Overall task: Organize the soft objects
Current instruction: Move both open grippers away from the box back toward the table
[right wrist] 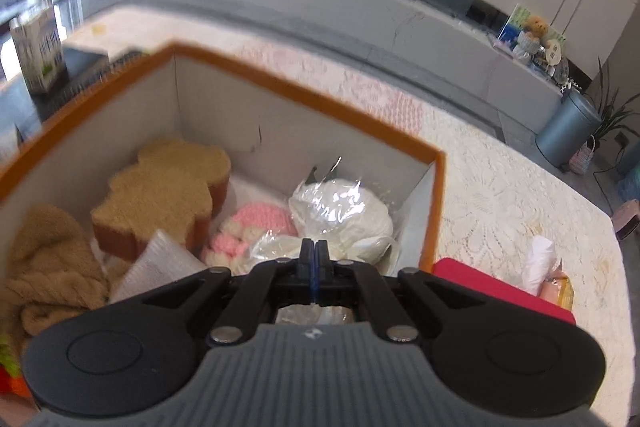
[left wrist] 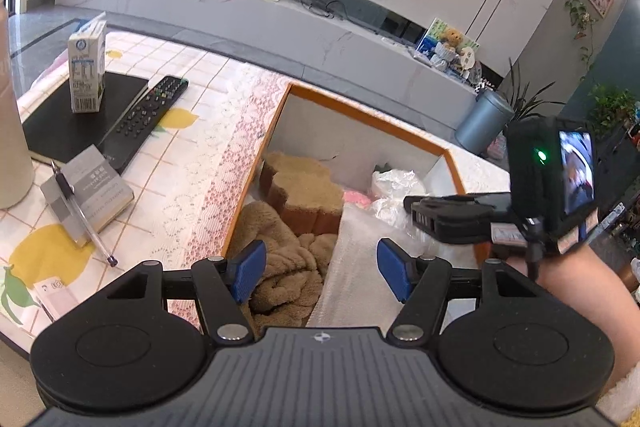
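My right tool hangs over the orange-rimmed box, its two blue pads pressed flat together with nothing between them; my left tool stands with its pads wide apart and bare, above the box's near end. The soft things are already inside: a tan sponge block, a brown fleece cloth, a white ribbed cloth, a pink crocheted piece and a white bundle in crinkly plastic.

My worry is that the right pads sit just above that plastic wrap. If I pull away and the film has snagged, the bundle could ride up with me and drag the pink piece out of place. The white cloth leans on the sponge, so a nudge from my left could tip it onto the fleece.

The right view shows the whole box floor, plus a red object on the tabletop. The left view shows the milk carton, remote, notebook and pen, and my right tool from the side
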Action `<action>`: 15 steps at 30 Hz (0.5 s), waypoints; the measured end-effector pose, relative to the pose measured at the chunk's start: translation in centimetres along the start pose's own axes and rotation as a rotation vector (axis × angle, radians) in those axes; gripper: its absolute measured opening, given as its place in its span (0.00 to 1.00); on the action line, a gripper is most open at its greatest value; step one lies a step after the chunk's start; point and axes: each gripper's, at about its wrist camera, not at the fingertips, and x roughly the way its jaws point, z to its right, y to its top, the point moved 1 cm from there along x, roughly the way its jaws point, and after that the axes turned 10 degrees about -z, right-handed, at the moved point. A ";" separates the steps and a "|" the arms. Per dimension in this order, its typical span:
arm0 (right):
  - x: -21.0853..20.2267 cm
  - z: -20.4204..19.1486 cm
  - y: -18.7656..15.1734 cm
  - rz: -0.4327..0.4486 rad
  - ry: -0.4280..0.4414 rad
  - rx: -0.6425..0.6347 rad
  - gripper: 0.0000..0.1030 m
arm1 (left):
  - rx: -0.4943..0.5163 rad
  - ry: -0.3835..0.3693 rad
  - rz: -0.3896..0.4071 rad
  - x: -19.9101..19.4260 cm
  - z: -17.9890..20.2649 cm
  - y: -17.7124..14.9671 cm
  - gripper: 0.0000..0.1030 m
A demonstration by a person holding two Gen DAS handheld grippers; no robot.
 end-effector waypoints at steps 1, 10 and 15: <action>-0.5 0.1 -0.3 0.010 0.011 0.004 0.00 | 0.003 -0.004 0.004 -0.2 0.1 0.0 0.73; -5.5 2.4 -1.4 0.094 0.024 0.096 0.00 | 0.045 0.046 0.038 -3.1 3.2 -0.5 0.73; -9.7 4.4 -2.1 0.155 0.015 0.113 0.00 | 0.076 0.059 0.075 -5.4 5.5 -0.5 0.73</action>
